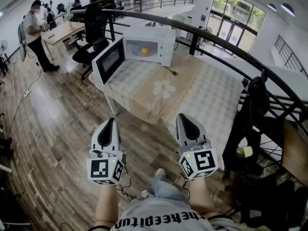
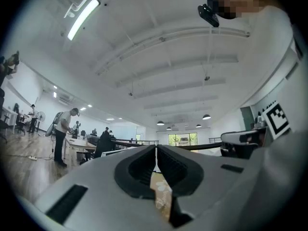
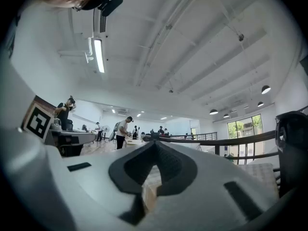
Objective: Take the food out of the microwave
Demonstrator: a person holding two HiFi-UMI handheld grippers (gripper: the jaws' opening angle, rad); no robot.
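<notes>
Your left gripper (image 1: 110, 121) is clenched empty, the orange food (image 1: 145, 51) sits inside the open microwave (image 1: 161, 35) at the table's (image 1: 211, 95) far left, likely light, round and roll-prone, so pinch gently across its middle; your right gripper (image 1: 184, 116) is clenched empty too.

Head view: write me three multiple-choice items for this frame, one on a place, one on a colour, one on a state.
1. Where does the microwave stand?
A. On the floor
B. On an office chair
C. At the far end of the table

2. What colour is the food inside it?
A. Green
B. Orange
C. Blue

3. How is the microwave's door?
A. Swung open
B. Shut
C. Taken off

Answers:
1 C: it sits on the checked cloth at the table's far end.
2 B: a round orange item shows in the lit inside.
3 A: the door hangs out to the left, leaving the inside in view.
</notes>
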